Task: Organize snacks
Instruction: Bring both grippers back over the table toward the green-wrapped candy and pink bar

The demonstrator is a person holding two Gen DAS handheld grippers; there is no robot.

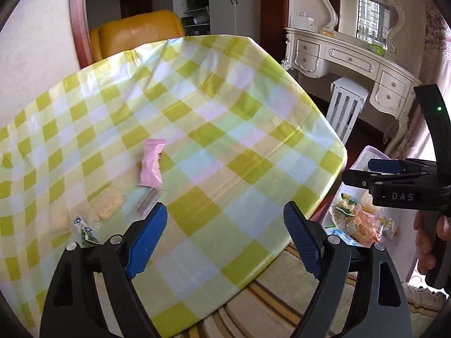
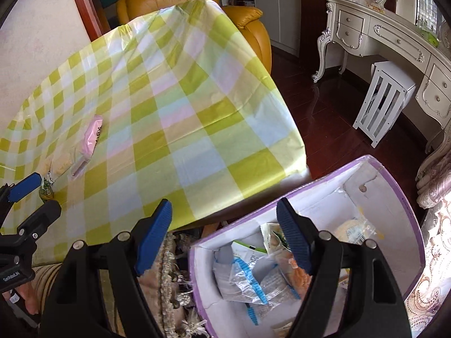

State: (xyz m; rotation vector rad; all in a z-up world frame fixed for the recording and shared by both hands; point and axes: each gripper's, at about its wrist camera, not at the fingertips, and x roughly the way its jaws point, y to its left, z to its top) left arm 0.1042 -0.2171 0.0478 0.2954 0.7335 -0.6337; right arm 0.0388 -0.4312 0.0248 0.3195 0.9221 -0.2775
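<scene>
In the left wrist view, some snacks are still lying on the surface with the checked cloth. A pink packet is sitting near the middle of the surface, with a clear thin packet just below it. A yellow snack and a small green and white packet are lying close to the pink packet, toward the near edge. So I think the job is only partly done. The left gripper is hanging over the surface, wide apart and holding nothing.

In the right wrist view, the box is sitting beside the surface, lower down. Many snack packets are already lying in the box. The right gripper is hanging over the box edge, spread wide and carrying nothing. The pink packet is still waiting on the surface.
</scene>
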